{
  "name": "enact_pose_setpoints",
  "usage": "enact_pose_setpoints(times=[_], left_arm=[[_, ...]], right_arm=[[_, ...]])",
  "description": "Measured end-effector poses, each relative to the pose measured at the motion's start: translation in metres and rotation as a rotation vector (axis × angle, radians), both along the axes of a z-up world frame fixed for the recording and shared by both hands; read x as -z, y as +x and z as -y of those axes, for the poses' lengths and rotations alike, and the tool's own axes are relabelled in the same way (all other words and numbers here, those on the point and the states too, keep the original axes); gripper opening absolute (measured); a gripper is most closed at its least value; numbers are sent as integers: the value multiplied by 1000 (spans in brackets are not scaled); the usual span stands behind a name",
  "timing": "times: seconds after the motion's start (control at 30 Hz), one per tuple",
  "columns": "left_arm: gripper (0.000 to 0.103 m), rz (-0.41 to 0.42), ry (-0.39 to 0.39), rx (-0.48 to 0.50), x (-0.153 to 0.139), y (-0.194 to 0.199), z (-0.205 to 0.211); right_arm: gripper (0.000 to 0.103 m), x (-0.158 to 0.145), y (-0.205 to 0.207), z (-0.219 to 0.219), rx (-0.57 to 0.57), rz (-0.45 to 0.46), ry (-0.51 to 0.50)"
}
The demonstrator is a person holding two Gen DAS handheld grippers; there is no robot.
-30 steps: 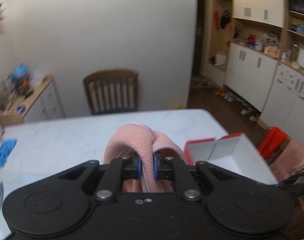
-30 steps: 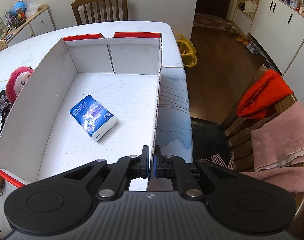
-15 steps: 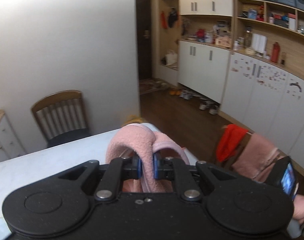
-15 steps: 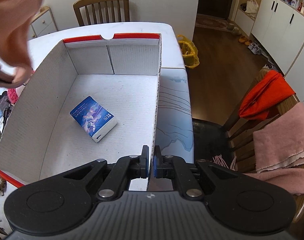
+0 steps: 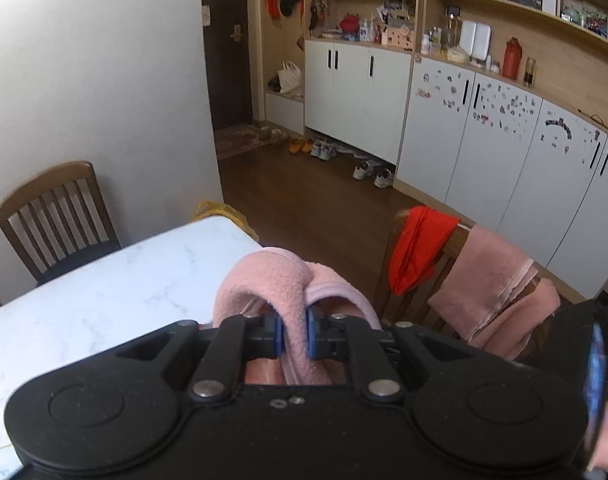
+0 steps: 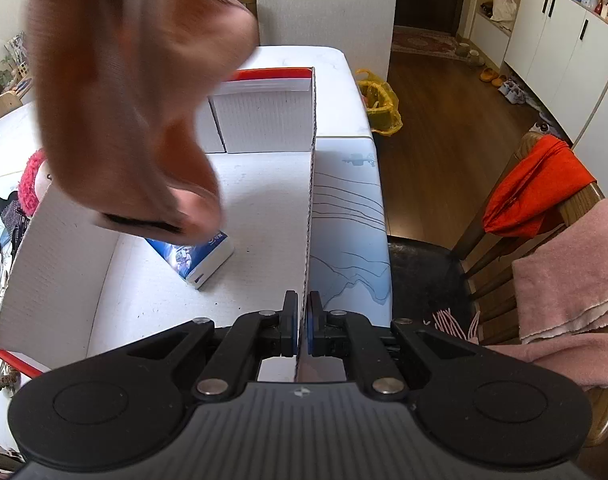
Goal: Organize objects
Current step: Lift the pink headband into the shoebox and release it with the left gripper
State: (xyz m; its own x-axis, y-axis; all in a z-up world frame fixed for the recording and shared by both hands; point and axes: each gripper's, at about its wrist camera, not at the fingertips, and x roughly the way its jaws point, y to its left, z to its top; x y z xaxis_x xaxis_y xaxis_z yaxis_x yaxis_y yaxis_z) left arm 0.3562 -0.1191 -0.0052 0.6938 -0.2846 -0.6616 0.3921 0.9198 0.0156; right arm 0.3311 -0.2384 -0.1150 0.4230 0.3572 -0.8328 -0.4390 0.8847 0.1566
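A wooden slat-back chair (image 5: 56,216) stands against the pale wall (image 5: 104,80) at the far end of the marble-topped desk (image 5: 116,292). A second wooden chair (image 6: 551,248) sits at the desk's side, with an orange-red cloth (image 5: 419,248) and a pink towel (image 5: 491,280) draped over its back. A yellow plastic bag (image 6: 379,104) lies on the dark wood floor (image 5: 315,208) just beside the desk's corner. Along the far side run white cabinets (image 5: 463,128) dotted with stickers, shoes (image 5: 367,170) lined up at their foot, and open shelves (image 5: 523,4) crowded with bottles and boxes above. A dark door (image 5: 228,52) closes the hallway.
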Motion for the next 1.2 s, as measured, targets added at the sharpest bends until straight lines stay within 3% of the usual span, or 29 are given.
enact_pose_setpoints(times=[0.3,0.83,1.2], left_arm=[[9,-45,7,-3,43,27,13],[10,-268,95,-9,115,65,13],[14,-351,89,-7,134,70,6]], right_arm=[[4,0,1,0,-5,-8,6],[4,-1,1,-2,-15,-14,1],[4,-1,-2,-2,-15,-16,-2]])
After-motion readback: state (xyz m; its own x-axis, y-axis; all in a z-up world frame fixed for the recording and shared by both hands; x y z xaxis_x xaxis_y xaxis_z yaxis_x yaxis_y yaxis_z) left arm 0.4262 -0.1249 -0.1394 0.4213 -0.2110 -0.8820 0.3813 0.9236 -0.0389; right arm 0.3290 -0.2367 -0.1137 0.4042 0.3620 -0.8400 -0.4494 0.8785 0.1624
